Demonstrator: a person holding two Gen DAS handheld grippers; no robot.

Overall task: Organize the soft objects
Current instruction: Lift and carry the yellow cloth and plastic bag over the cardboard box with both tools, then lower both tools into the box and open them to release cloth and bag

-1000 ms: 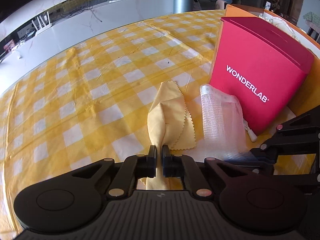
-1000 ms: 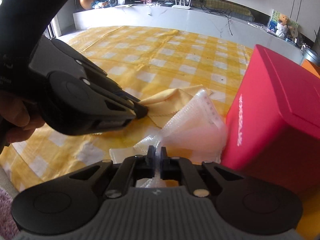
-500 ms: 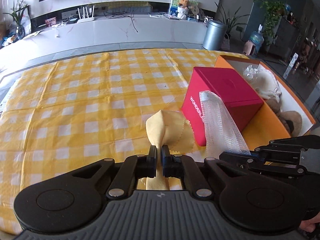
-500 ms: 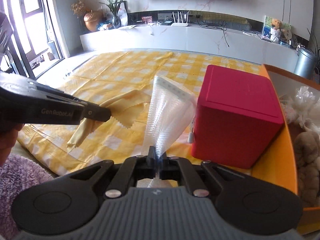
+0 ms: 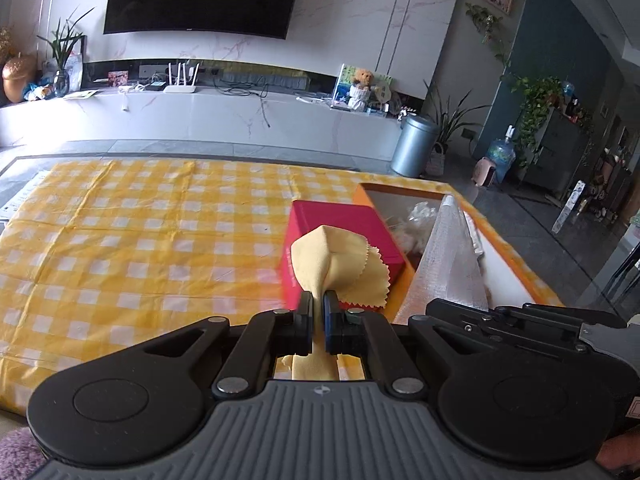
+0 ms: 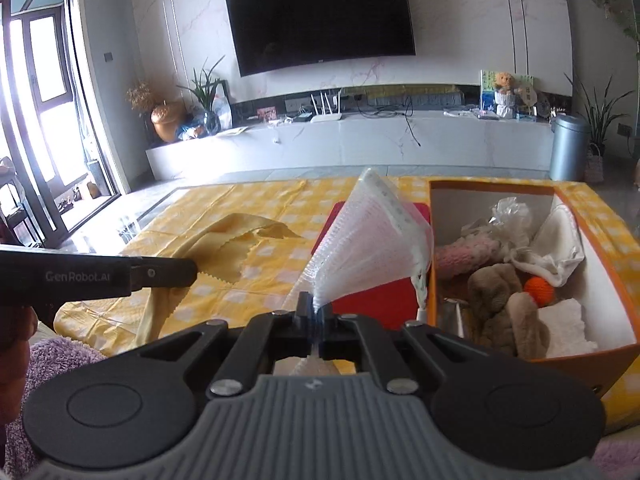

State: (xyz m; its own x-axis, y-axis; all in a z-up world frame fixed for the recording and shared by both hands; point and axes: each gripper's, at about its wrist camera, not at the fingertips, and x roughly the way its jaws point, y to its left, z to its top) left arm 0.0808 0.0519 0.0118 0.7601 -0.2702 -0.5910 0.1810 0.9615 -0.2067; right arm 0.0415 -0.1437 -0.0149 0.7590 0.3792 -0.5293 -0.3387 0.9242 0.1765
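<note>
My left gripper is shut on a yellow cloth with zigzag edges and holds it in the air above the table. The cloth also shows in the right wrist view, hanging from the left gripper. My right gripper is shut on a clear bubble-wrap sheet, lifted and fanned out; it also shows in the left wrist view. An orange box with white inside walls sits to the right and holds several soft items.
A red box stands on the yellow checked tablecloth just left of the orange box. A purple fuzzy rug lies below the table's near edge. A TV wall and white bench are behind.
Both grippers have risen well above the table with the yellow cloth and the bubble wrap, and the views now look down on the red box and into the orange box.
</note>
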